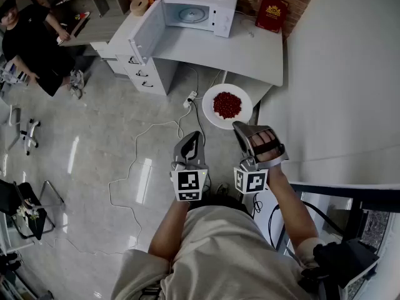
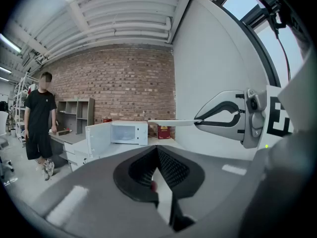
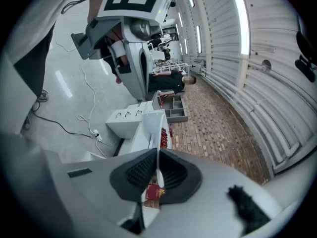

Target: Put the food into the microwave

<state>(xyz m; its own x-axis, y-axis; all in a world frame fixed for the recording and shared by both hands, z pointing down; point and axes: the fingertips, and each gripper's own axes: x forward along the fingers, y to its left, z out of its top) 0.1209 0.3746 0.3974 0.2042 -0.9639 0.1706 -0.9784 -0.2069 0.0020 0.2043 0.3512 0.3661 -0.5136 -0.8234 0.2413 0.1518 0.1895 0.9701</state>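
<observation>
A white plate (image 1: 242,97) of red food (image 1: 227,104) hangs over the floor, and my right gripper (image 1: 241,126) is shut on its near rim. From the right gripper view the plate (image 3: 151,133) runs edge-on out of the closed pads, with the food (image 3: 163,137) beside it. My left gripper (image 1: 190,137) hovers just left of the plate, shut and holding nothing. The white microwave (image 1: 201,6) stands on the white desk (image 1: 250,52) ahead with its door (image 1: 147,35) swung wide to the left. The left gripper view also shows the microwave (image 2: 129,132) and the plate (image 2: 173,123).
A person in black (image 1: 31,36) stands at the desk's left end. A red box (image 1: 272,12) leans on the brick wall right of the microwave. A power strip (image 1: 189,97) and cables lie on the floor below the desk. A white wall (image 1: 350,74) runs close on my right.
</observation>
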